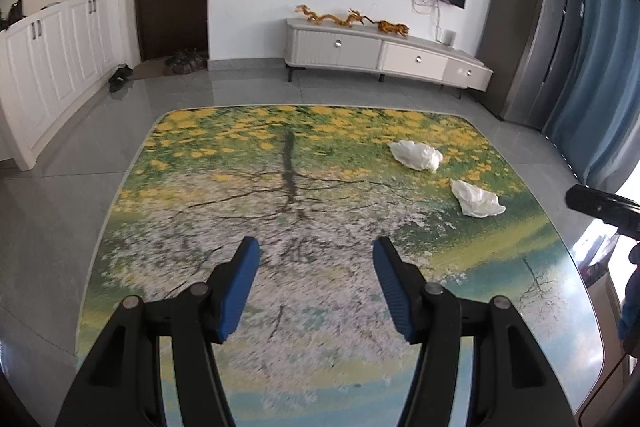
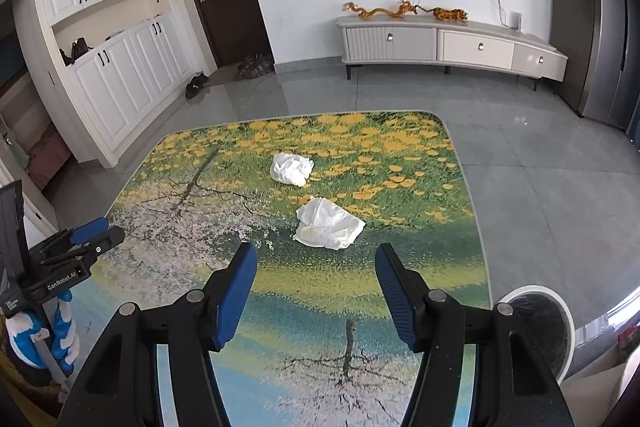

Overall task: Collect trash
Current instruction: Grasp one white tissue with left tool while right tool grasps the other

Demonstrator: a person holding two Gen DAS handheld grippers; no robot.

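- Presently I have both tools over a table (image 2: 460, 227) with a printed tree-and-flower top.
- My left gripper (image 1: 316, 247) stands with its jaws well apart and nothing between them; only bare tabletop shows in the gap.
- My right gripper (image 2: 316, 251) is likewise spread wide and empty.
- Two crumpled tissues lie on the far half of the table: the near tissue (image 2: 328, 223) sits just beyond my right fingertips, not touching them; the far tissue (image 2: 291, 167) lies behind it, apart from it.
- A round bin (image 2: 536, 327) stands at the right edge of the right wrist view, below the table edge.
- Risk: I judge the tissue light and loose, so a slanted approach may push it along the smooth top instead of trapping it.
- Risk: closing on one thin corner may let the wad slip free on the way to the bin.
- Risk: the left gripper is well apart from both tissues; crossing over may foul my right tool.
- Hidden: the bin's near side is cut off by my right jaw, and I cannot tell whether it holds anything.
- Hidden: the table's near edge lies beneath both tools.
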